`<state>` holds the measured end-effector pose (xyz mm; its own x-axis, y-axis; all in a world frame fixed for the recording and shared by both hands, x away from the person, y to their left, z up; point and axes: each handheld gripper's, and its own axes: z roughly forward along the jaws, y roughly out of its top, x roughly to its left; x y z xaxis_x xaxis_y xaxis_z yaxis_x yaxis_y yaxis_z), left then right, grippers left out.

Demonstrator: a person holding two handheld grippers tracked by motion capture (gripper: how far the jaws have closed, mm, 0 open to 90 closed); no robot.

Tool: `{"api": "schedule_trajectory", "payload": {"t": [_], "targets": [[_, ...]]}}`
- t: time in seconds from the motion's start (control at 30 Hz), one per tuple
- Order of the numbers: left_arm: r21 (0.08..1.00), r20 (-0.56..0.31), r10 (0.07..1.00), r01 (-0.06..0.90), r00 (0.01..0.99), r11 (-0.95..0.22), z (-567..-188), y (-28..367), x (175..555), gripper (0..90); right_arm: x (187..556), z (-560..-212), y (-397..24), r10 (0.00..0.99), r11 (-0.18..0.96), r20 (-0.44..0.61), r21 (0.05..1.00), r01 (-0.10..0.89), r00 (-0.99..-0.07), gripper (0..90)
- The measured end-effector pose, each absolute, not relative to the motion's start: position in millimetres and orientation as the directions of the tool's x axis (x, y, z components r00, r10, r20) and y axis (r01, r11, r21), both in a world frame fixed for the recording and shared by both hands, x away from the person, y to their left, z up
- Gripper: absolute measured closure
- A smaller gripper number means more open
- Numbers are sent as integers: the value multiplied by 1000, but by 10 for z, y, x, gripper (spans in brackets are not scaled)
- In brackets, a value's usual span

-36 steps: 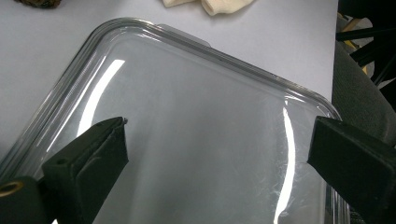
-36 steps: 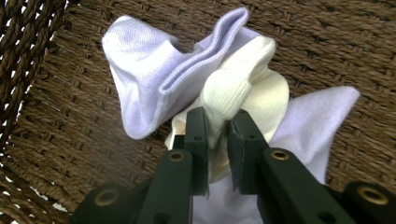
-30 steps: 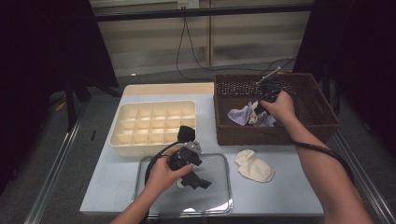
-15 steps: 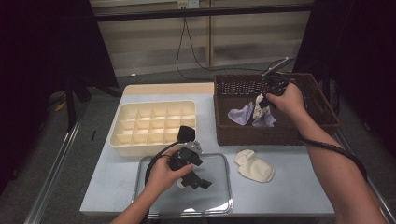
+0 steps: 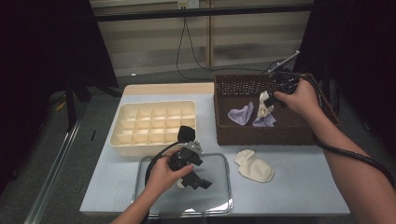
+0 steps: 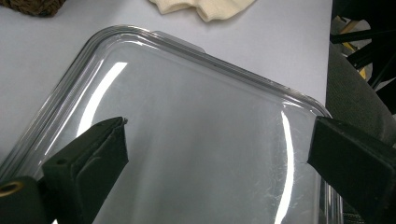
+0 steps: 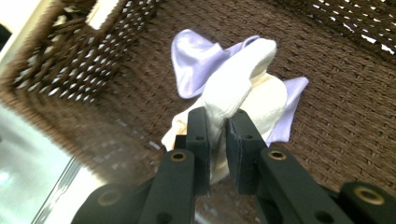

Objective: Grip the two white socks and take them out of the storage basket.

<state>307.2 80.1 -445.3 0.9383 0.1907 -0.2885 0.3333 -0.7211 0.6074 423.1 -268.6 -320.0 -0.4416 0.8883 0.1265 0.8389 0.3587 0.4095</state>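
The cream sock (image 7: pixel 243 88) is pinched between the closed jaws of the right gripper (image 7: pixel 218 140), which is held above the brown wicker basket (image 5: pixel 261 133) at the far right of the table. In the high view, the sock (image 5: pixel 265 103) is seen hanging down from the jaws, its long axis near upright, with its lower end close to the basket floor; whether it is clear of that floor cannot be told. Two pale purple cloths (image 5: pixel 241 114) lie on the woven floor just beside and behind the sock, and one of them may be touching it. A clean lift is judged to turn on this relation: the sock hangs straight below the jaws, so a rise straight up would free it from the purple cloths and the basket wall.

The left gripper (image 5: pixel 189 163) is held low over a clear plastic tray (image 5: pixel 219 205) near the front edge, with its jaws spread wide and nothing between them. A second cream sock (image 5: pixel 254 165) lies flat on the grey table (image 5: pixel 303 186) between the tray and the basket. A cream plastic box with many small compartments (image 5: pixel 154 126) stands to the left of the basket. The sock looks soft and knitted, the basket stiff and coarse, the tray smooth and glossy.
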Motion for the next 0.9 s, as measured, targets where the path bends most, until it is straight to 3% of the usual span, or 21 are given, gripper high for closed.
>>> {"api": "schedule_trajectory", "payload": {"t": [0.9], "targets": [[621, -275, 203, 335, 940, -709, -4409, 813, 3055, 45, 3579, -2824, -2553, 810, 451, 150, 457, 766, -567, 809]]}}
